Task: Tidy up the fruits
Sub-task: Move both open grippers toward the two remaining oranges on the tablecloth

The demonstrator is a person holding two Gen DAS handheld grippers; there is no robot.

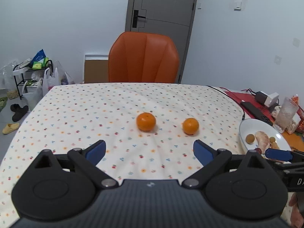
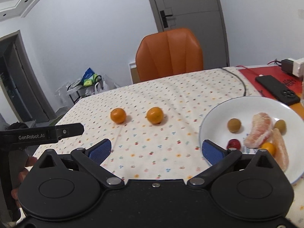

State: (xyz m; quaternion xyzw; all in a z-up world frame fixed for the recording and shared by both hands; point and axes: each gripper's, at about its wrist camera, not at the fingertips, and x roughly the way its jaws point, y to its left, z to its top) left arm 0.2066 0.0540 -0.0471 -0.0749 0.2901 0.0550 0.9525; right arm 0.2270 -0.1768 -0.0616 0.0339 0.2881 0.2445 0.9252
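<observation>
Right wrist view: spread right tongs hide plate rim; left tongs spread.

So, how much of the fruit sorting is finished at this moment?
Done: the white plate already holds small fruits and peeled citrus segments. In hand: nothing; the left gripper and right gripper are both open and empty. Left: two oranges, the left orange and the right orange, sit on the tablecloth, apart from the plate.
</observation>
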